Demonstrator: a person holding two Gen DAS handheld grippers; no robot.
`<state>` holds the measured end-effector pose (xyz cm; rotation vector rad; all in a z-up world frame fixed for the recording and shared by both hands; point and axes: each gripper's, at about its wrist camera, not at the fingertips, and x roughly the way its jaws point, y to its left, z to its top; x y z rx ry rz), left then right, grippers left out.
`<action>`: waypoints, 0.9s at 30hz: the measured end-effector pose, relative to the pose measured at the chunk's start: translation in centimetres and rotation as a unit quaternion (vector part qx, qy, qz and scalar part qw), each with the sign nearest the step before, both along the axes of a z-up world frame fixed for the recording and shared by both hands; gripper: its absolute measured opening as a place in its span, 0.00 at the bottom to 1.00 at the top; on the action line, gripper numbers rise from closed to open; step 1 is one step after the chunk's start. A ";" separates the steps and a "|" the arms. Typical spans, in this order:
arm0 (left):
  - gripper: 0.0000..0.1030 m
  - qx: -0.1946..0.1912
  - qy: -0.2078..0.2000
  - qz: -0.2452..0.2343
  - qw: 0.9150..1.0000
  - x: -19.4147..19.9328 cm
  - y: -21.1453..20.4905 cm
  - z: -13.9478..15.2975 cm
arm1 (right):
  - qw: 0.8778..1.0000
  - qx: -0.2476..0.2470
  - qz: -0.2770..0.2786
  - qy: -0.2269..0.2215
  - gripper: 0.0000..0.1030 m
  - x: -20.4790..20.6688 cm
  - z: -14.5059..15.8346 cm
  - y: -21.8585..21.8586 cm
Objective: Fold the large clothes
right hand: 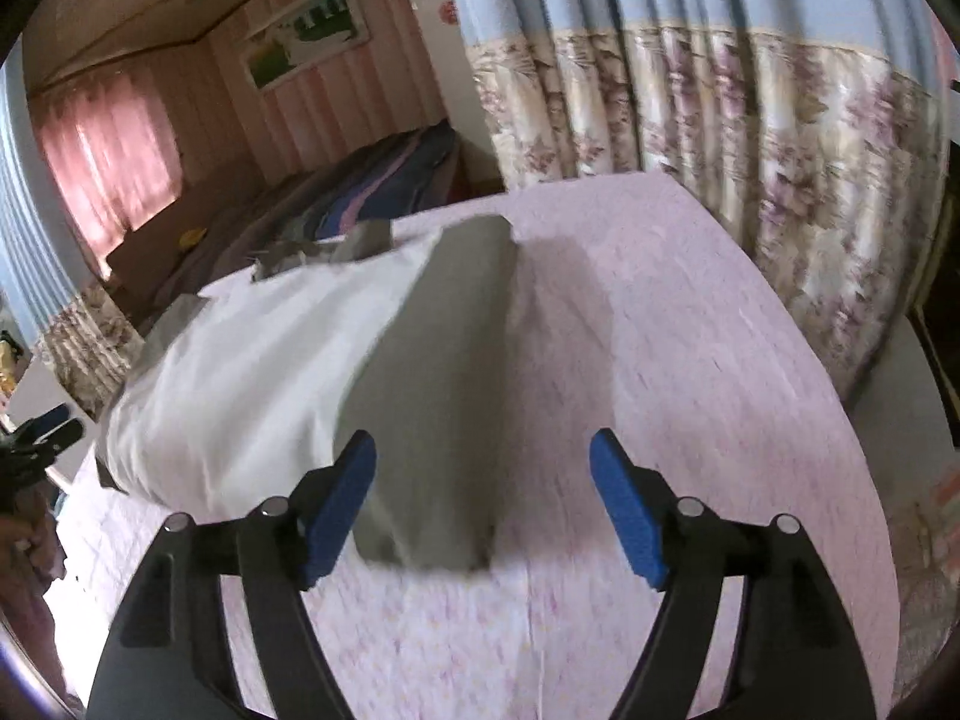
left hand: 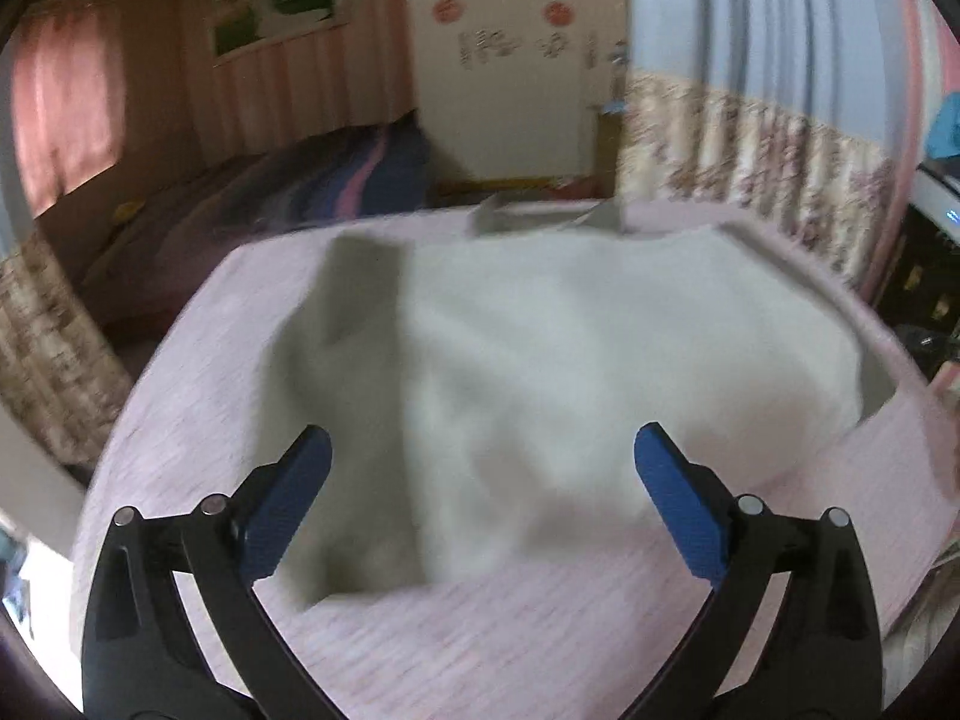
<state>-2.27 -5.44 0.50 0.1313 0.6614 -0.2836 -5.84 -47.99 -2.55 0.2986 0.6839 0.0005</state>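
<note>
White garment (left hand: pixel 570 360) lying partly folded on the pink tablecloth (left hand: pixel 480 630), a grey sleeve (right hand: pixel 438 396) doubled over one side of it. Left gripper (left hand: pixel 483 468) just above the near edge of the garment, blue pads (left hand: pixel 288 504) far apart, nothing pinched between them. Right gripper (right hand: pixel 483 480) near the end of the grey sleeve, pads (right hand: pixel 624 510) apart too, holding nothing. Flowery curtain (right hand: pixel 750 168) hanging behind the garment. Dark striped bed (left hand: pixel 336 180) well beyond the garment. Both views blurred.
</note>
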 end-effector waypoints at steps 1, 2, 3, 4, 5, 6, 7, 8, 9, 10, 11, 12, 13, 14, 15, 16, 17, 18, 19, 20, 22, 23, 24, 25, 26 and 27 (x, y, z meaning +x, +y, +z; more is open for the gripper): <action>0.97 -0.004 0.005 -0.004 1.000 0.9 -1.2 0.1 | 1.000 0.004 0.007 0.007 0.73 1.5 0.1 -0.2; 0.97 -0.011 0.010 -0.007 1.000 2.1 -2.2 0.2 | 1.000 0.007 0.011 0.012 0.73 2.4 0.1 -0.3; 0.97 -0.017 0.015 -0.008 1.000 3.2 -3.3 0.3 | 1.000 0.008 0.018 0.020 0.73 4.0 -0.1 -0.3; 0.97 -0.020 0.028 -0.005 0.999 4.9 -4.6 0.1 | 0.999 0.007 0.028 0.033 0.73 5.4 -0.4 -0.3; 0.97 -0.023 0.044 -0.007 0.999 6.3 -5.6 -0.3 | 0.998 -0.001 0.041 0.053 0.73 7.4 -1.1 0.0; 0.97 -0.024 0.063 -0.010 0.998 8.1 -6.6 -1.0 | 0.997 -0.013 0.042 0.064 0.73 8.4 -1.6 0.3; 0.97 -0.015 0.078 -0.007 0.997 9.1 -7.3 -1.8 | 0.996 -0.022 0.045 0.078 0.72 9.5 -2.2 0.6; 0.97 -0.006 0.094 -0.001 0.996 10.5 -8.0 -2.6 | 0.994 -0.024 0.052 0.091 0.72 10.4 -3.0 0.9; 0.97 -0.002 0.104 -0.002 0.995 11.3 -8.5 -3.5 | 0.993 -0.022 0.052 0.101 0.72 11.5 -3.7 1.0; 0.97 0.012 0.119 -0.003 0.993 12.2 -9.1 -4.8 | 0.992 -0.018 0.055 0.109 0.72 12.2 -4.3 1.2; 0.97 0.019 0.134 0.000 0.991 13.0 -9.1 -6.0 | 0.991 -0.017 0.061 0.115 0.72 12.8 -4.7 1.5; 0.97 0.017 0.140 0.001 0.990 13.4 -9.0 -6.5 | 0.991 -0.020 0.066 0.117 0.72 13.3 -4.9 1.9; 0.97 0.016 0.147 0.003 0.989 13.6 -8.5 -7.3 | 0.990 -0.021 0.072 0.120 0.72 13.8 -5.1 2.2; 0.97 0.017 0.152 0.002 0.988 13.9 -8.1 -7.8 | 0.989 -0.021 0.079 0.126 0.72 14.0 -5.2 2.6; 0.97 0.016 0.156 0.000 0.988 14.0 -7.9 -8.1 | 0.988 -0.023 0.086 0.129 0.72 14.3 -5.2 3.0; 0.97 0.015 0.159 -0.001 0.987 14.1 -7.4 -8.5 | 0.987 -0.024 0.089 0.128 0.72 14.4 -5.2 3.2; 0.97 0.015 0.158 -0.002 0.987 14.2 -7.1 -8.9 | 0.987 -0.021 0.094 0.130 0.72 14.6 -5.2 3.5; 0.97 0.013 0.158 -0.002 0.987 14.2 -6.9 -9.1 | 0.986 -0.016 0.100 0.133 0.72 15.1 -5.3 3.7; 0.97 0.010 0.158 -0.002 0.987 14.2 -6.7 -9.4 | 0.985 -0.010 0.104 0.135 0.72 15.3 -5.5 3.7; 0.97 0.009 0.156 0.000 0.988 14.2 -6.7 -9.5 | 0.984 0.000 0.110 0.139 0.71 15.6 -5.6 3.6; 0.97 0.012 0.150 0.005 0.989 14.3 -6.9 -9.8 | 0.983 0.018 0.117 0.144 0.67 16.2 -5.9 3.7; 0.97 0.013 0.148 0.006 0.989 14.5 -7.1 -9.8 | 0.982 0.023 0.118 0.144 0.66 16.2 -5.9 3.8; 0.97 0.014 0.145 0.007 0.989 14.4 -7.1 -9.9 | 0.982 0.022 0.121 0.144 0.61 16.2 -5.8 4.0; 0.97 0.013 0.146 0.007 0.989 14.6 -7.2 -9.8 | 0.982 0.021 0.124 0.143 0.54 16.2 -5.7 4.3; 0.97 0.010 0.146 0.007 0.989 14.7 -7.2 -9.7 | 0.981 0.025 0.130 0.143 0.46 16.2 -5.6 4.4; 0.97 0.009 0.145 0.007 0.989 14.8 -7.3 -9.7 | 0.978 0.046 0.143 0.144 0.33 16.3 -5.6 4.4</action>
